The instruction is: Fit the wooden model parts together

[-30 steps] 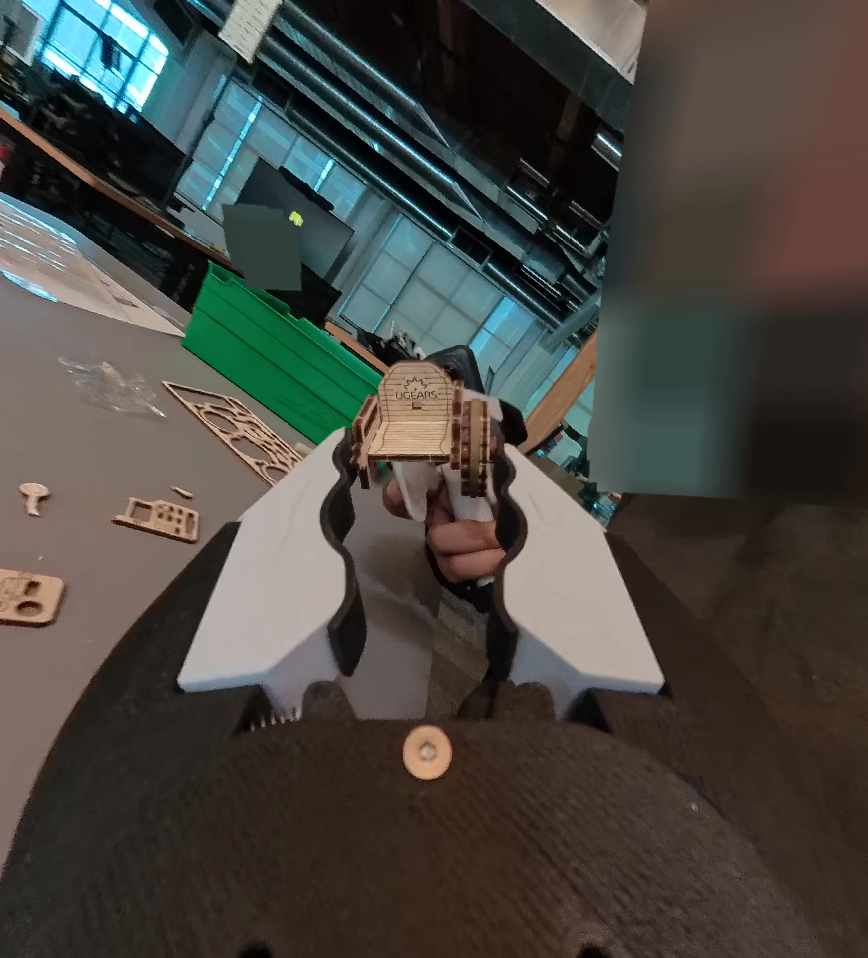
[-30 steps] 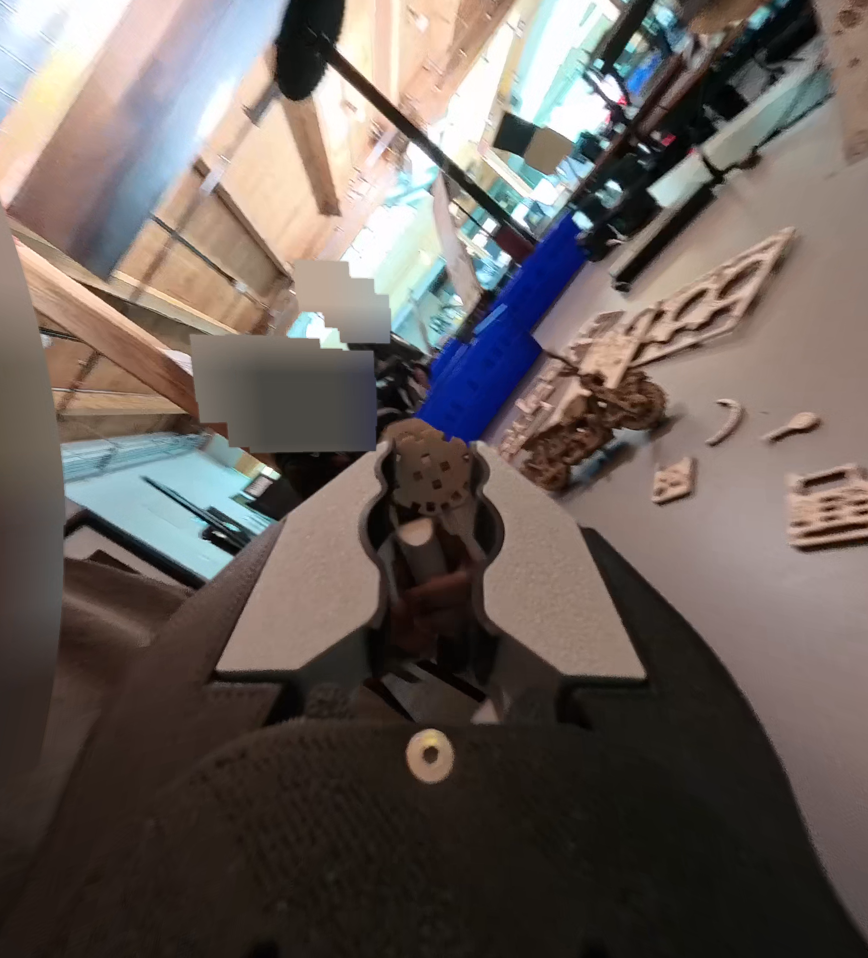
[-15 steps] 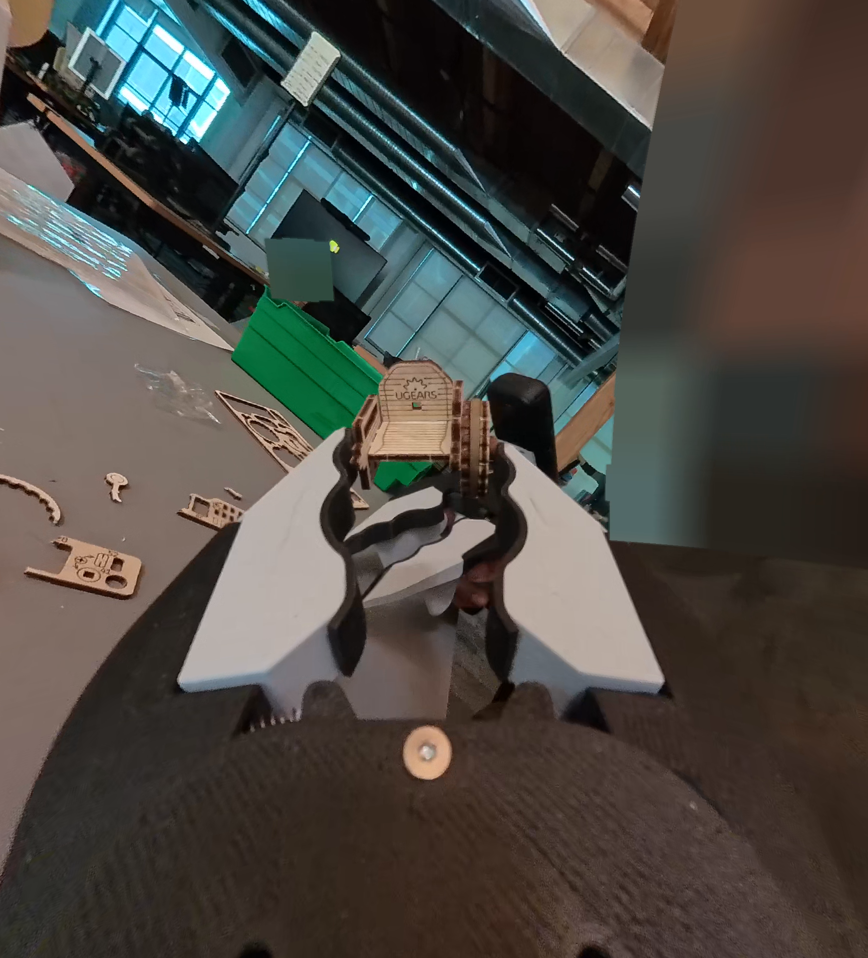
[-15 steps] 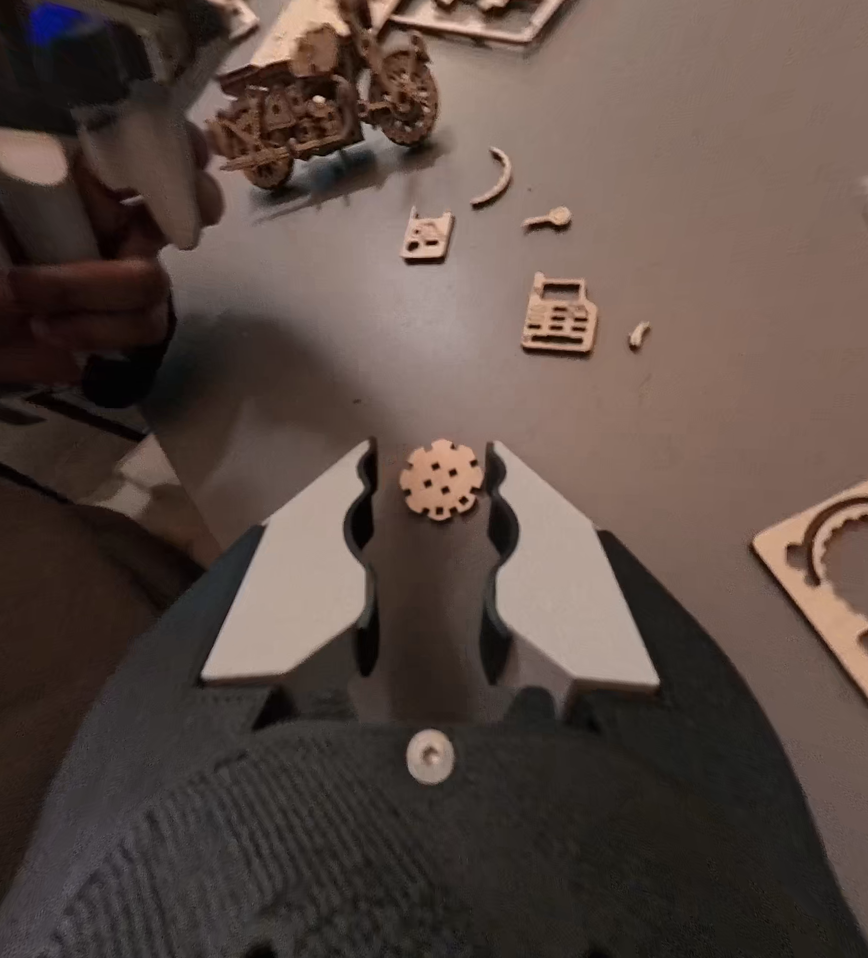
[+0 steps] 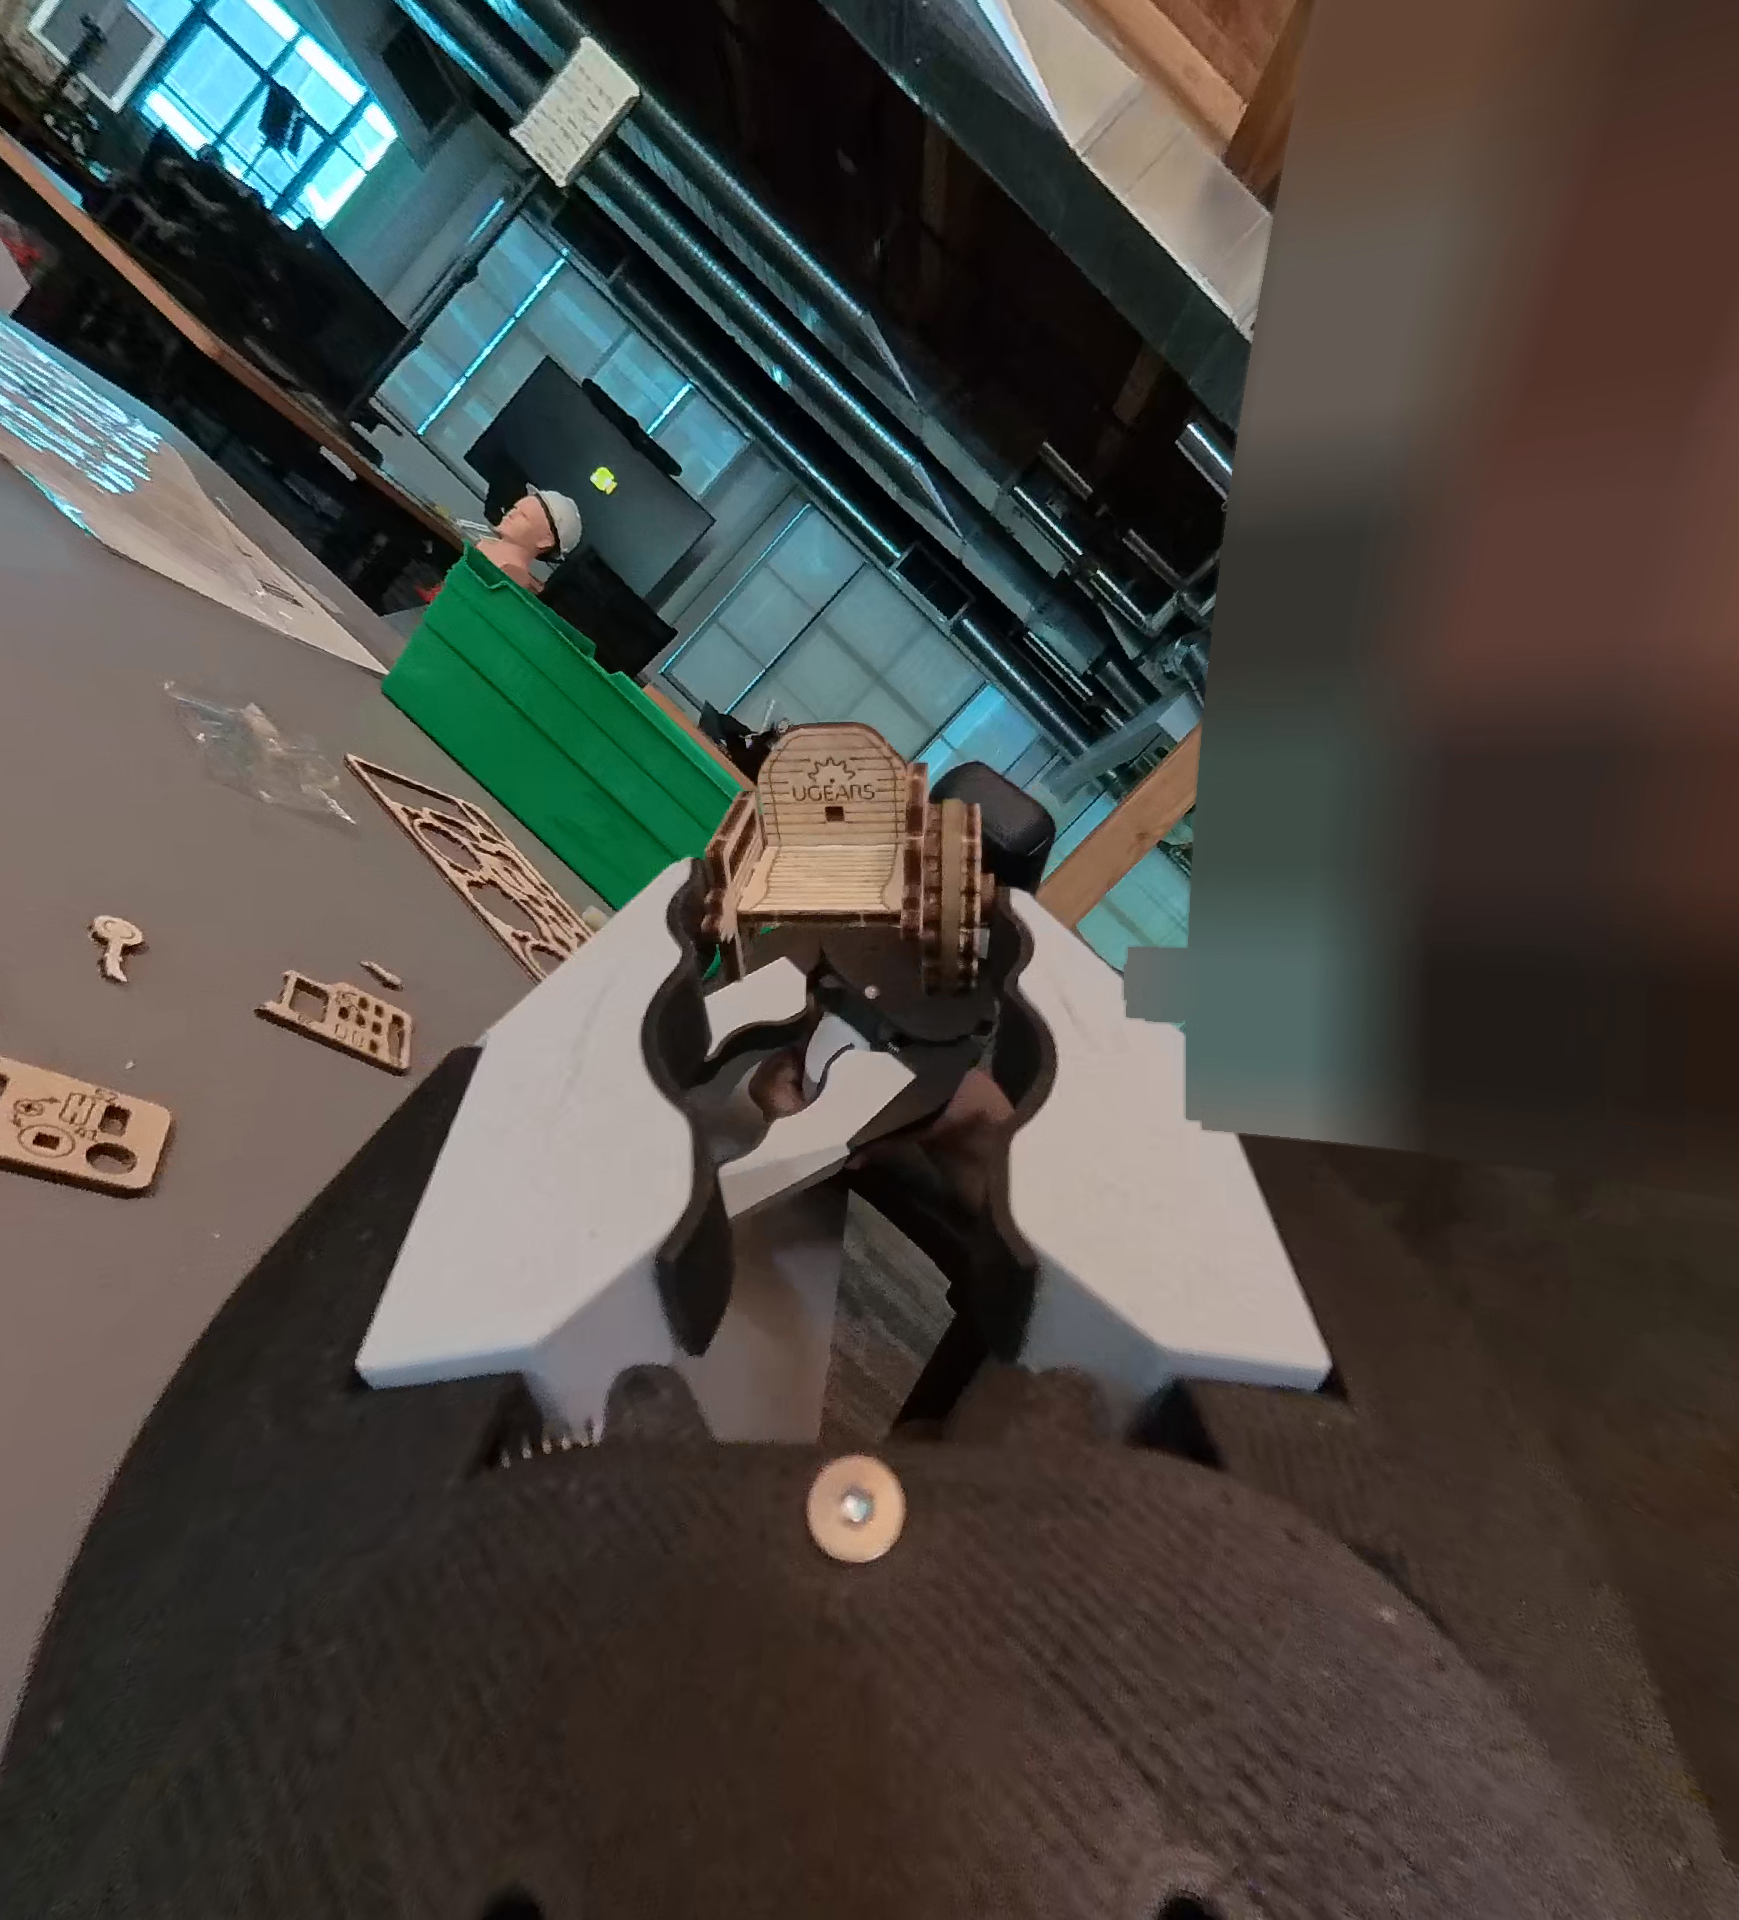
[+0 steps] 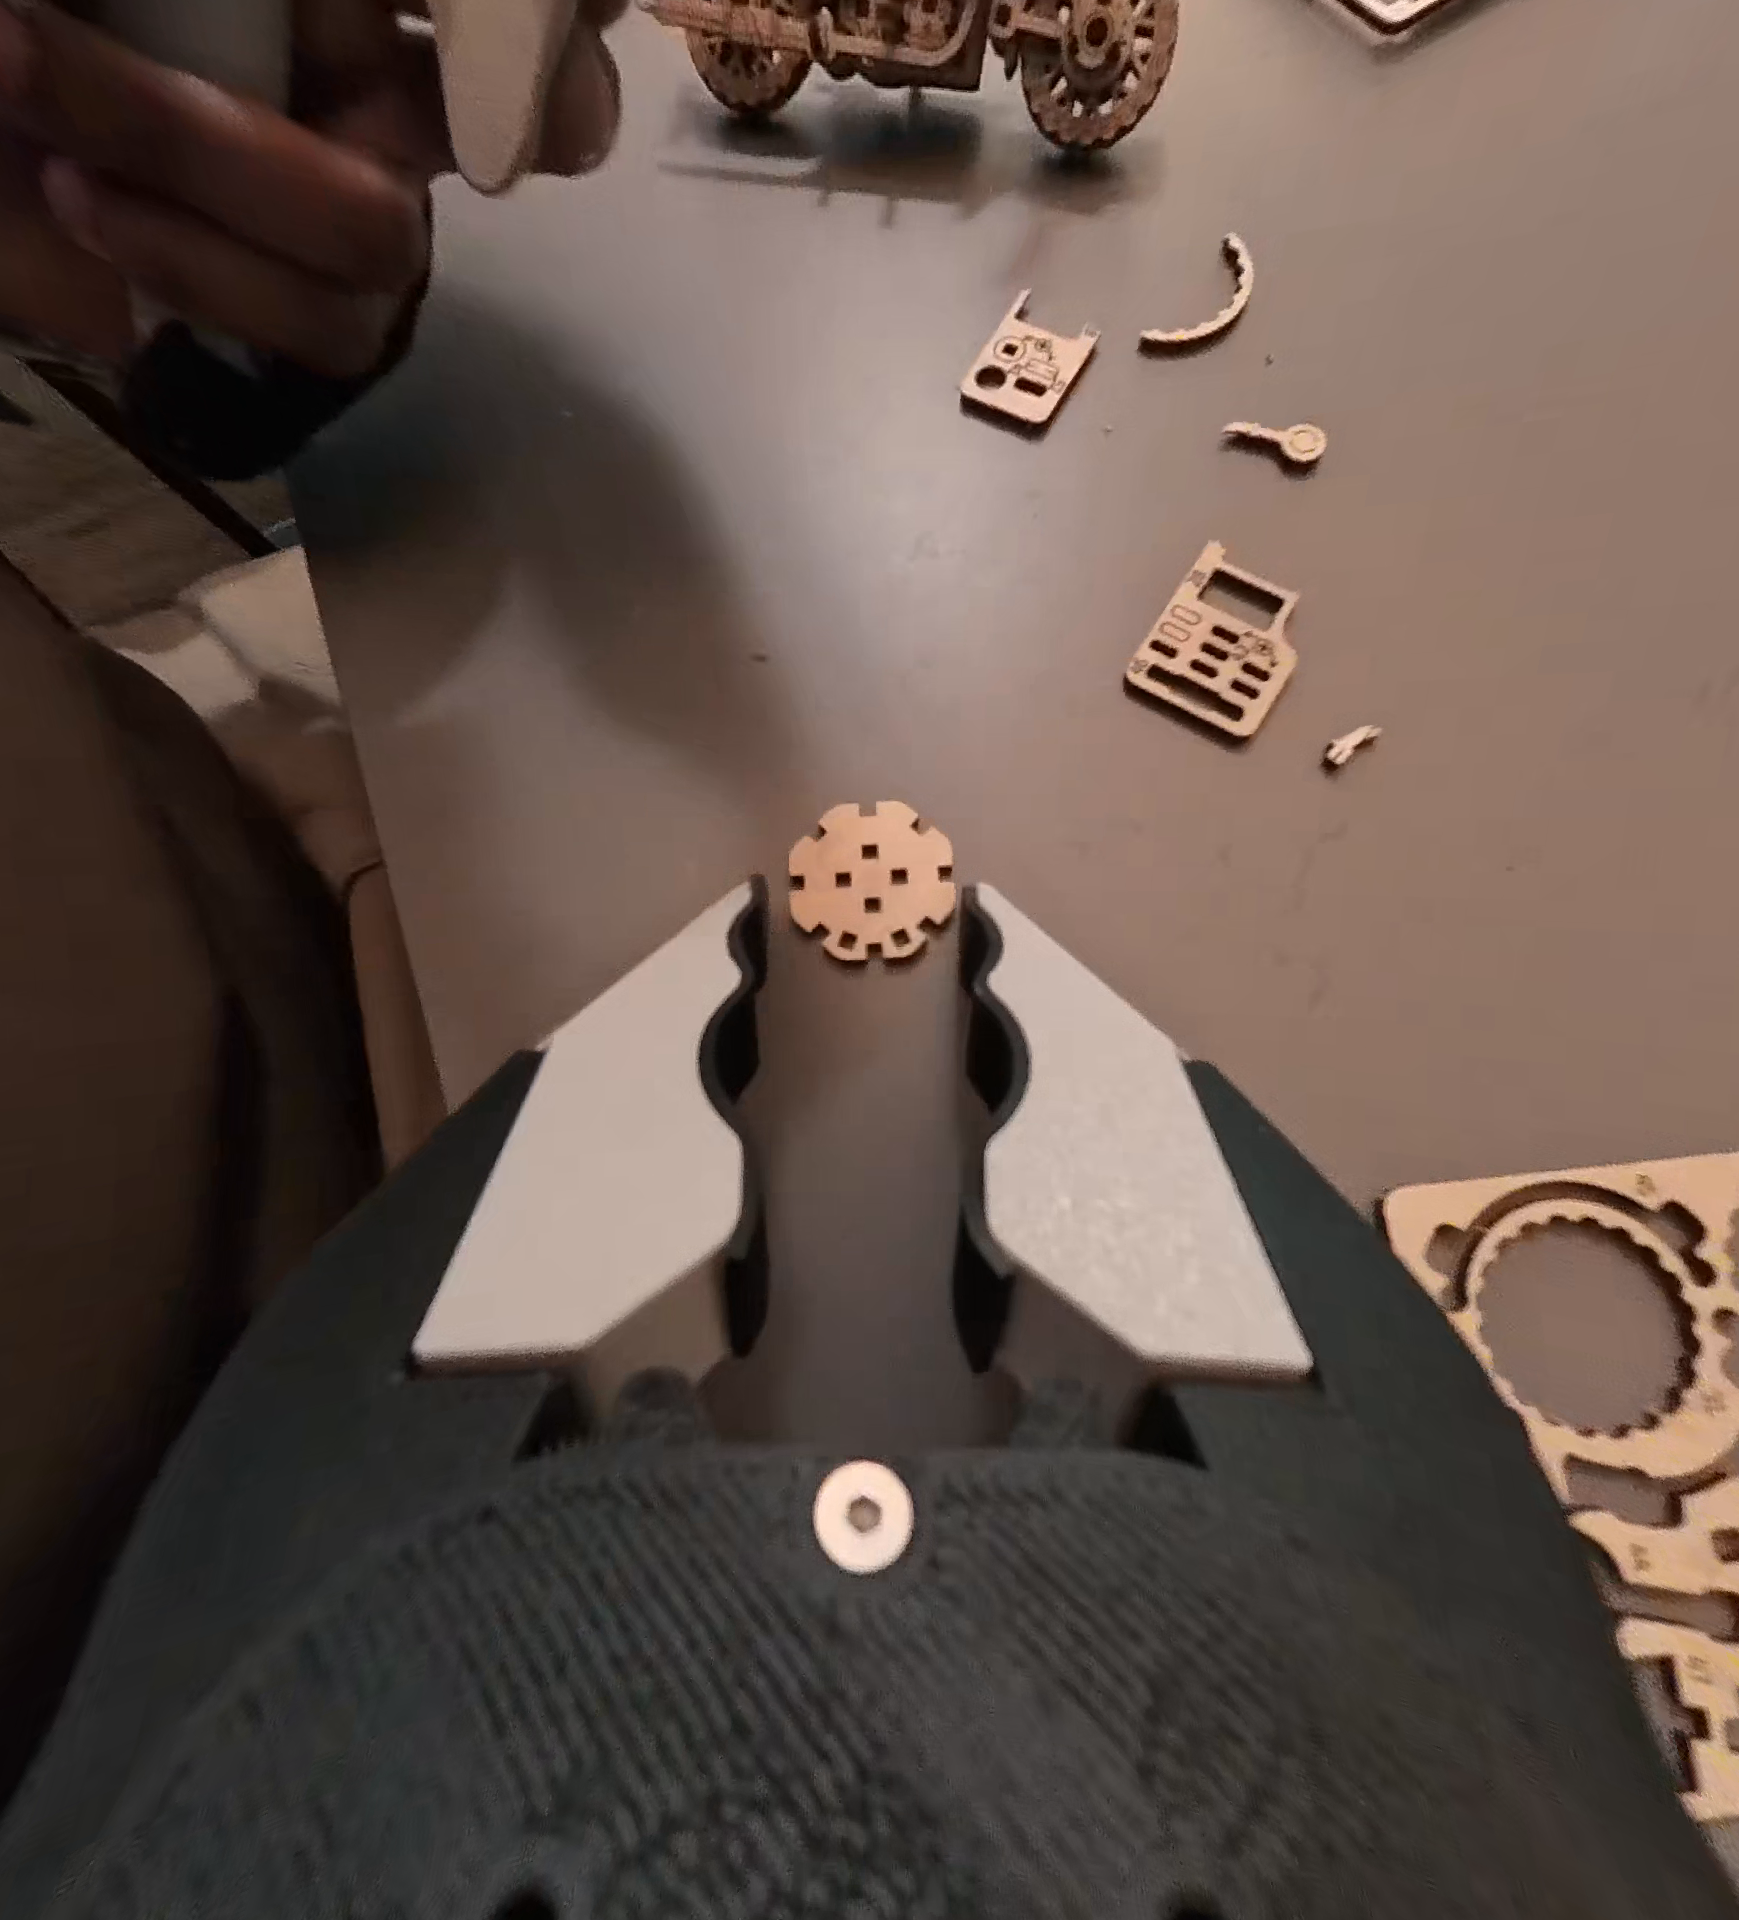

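Note:
My left gripper (image 5: 844, 925) is shut on a small wooden seat assembly (image 5: 823, 862) with a toothed wheel on its right side, held up in the air. My right gripper (image 6: 865, 896) is open, low over the dark table (image 6: 1467, 935). A round notched wooden disc (image 6: 870, 881) with several square holes lies flat on the table at its fingertips. In the left wrist view the right gripper's white finger (image 5: 803, 1132) and a hand (image 5: 958, 1122) show behind the seat. The hand holding the left gripper (image 6: 169, 187) shows at the top left of the right wrist view.
A built wooden motorcycle model (image 6: 906, 42) stands at the far side. Loose flat parts lie to the right: a slotted plate (image 6: 1213, 660), a small plate (image 6: 1026, 364), a curved toothed strip (image 6: 1208, 301), a key shape (image 6: 1280, 442). A cut-out sheet (image 6: 1623, 1403) lies near right. The table edge (image 6: 345, 727) runs on the left. A green crate (image 5: 553, 748) stands beyond. Across from one pair of fingers to the other is roughly 15 cm. The slotted plate (image 6: 1213, 660) is about 7 cm from my right fingertips and 12 cm from my left.
My right gripper swung down from beside the seat to the table, opened and let go of the disc, which now lies flat. My left gripper still holds the seat aloft.

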Demonstrator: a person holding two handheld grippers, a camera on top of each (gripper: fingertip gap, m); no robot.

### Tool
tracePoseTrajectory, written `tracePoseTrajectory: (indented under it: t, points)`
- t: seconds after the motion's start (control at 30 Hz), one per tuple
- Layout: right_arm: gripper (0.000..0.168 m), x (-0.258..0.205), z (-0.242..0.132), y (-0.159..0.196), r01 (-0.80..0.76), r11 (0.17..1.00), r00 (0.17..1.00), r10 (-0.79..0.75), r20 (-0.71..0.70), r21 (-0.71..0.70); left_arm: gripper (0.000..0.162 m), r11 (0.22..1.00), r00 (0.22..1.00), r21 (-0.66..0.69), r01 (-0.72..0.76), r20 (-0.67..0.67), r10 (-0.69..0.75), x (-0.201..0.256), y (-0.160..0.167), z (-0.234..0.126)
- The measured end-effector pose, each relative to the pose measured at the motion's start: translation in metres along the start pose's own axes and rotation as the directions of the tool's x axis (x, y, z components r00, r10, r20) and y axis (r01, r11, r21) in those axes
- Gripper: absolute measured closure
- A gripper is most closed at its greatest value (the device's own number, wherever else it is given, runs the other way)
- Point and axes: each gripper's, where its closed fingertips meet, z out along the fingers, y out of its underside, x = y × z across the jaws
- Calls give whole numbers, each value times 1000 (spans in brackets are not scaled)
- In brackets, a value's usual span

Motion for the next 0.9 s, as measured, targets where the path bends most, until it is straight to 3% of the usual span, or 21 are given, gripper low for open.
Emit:
tracePoseTrajectory:
  t: [0.27, 0.33, 0.4, 0.5, 0.57, 0.63, 0.77, 0.9]
  points:
    - [138, -2, 5, -2, -4, 1000, 1000, 4, -24, 4, 113, 1000, 1000, 3, 10, -15, -9, 4, -1, -1]
    - [138, 1, 2, -12, -35, 997, 998, 38, -41, 64, 113, 1000, 1000, 7, 12, -17, -12, 5, -2, -1]
    - [138, 1, -10, -40, -109, 970, 992, 119, -34, 219, 113, 1000, 1000, 14, 13, -21, -13, 7, -3, -2]
    - [139, -6, -44, -96, -336, 791, 941, 308, 142, 512, 112, 1000, 1000, 21, 10, -26, -10, 8, -3, -1]
    - [139, -14, -61, -116, -480, 640, 876, 377, 300, 600, 112, 1000, 999, 28, 2, -34, -1, 11, -2, 0]
    - [139, -16, -66, -122, -555, 547, 830, 415, 372, 627, 112, 1000, 999, 30, 1, -44, 0, 13, 0, 1]
    - [139, -19, -71, -128, -623, 451, 779, 430, 456, 639, 112, 999, 998, 31, 14, -63, -12, 17, 5, 6]
    - [140, -25, -66, -129, -665, 424, 745, 440, 502, 615, 112, 1000, 997, 21, 22, -73, -21, 19, 12, 11]
